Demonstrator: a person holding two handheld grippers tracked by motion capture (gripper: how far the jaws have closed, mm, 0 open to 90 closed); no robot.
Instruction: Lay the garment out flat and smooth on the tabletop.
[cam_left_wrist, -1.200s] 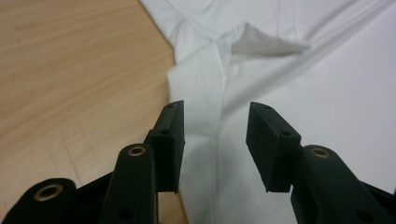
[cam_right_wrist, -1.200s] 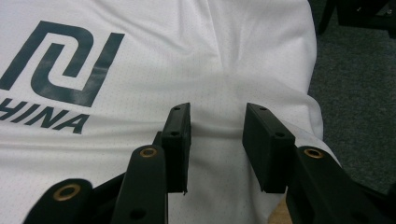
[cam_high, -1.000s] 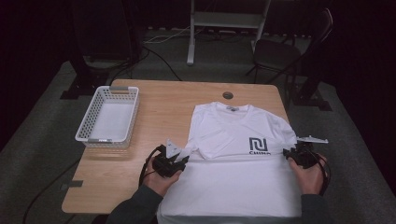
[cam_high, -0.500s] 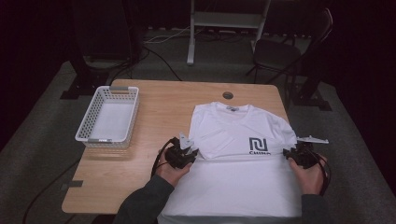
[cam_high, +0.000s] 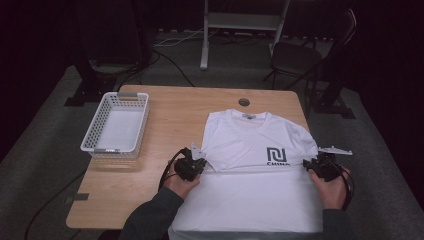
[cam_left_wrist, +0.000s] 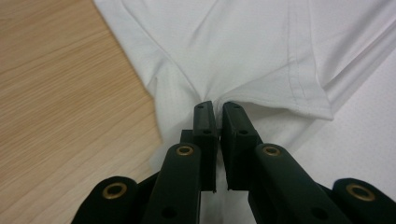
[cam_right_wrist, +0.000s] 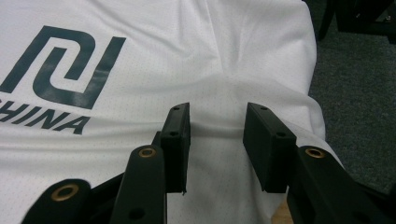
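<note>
A white T-shirt (cam_high: 260, 175) with a dark logo (cam_high: 277, 156) lies flat on the wooden table (cam_high: 170, 115), collar toward the far side. My left gripper (cam_high: 196, 161) is at the shirt's left edge, just below the folded-in sleeve. Its jaws have just been closing and now pinch a bunch of the shirt's fabric (cam_left_wrist: 205, 79) at the left gripper's (cam_left_wrist: 215, 112) tips. At the shirt's right edge my right gripper (cam_high: 314, 162) stands open. In the right gripper view a ridge of shirt cloth (cam_right_wrist: 219, 84) lies between the right gripper's (cam_right_wrist: 215, 126) spread jaws, untouched by the pads.
A white plastic basket (cam_high: 92, 136), empty, stands at the table's left. A round cable hole (cam_high: 244, 102) sits near the far edge. A dark chair (cam_high: 300, 50) and a metal stand (cam_high: 240, 20) are behind the table. The shirt's right side hangs over the table edge.
My left gripper has slid right onto the shirt's left edge and its jaws have closed on the cloth. The right gripper has stayed put, still open.
</note>
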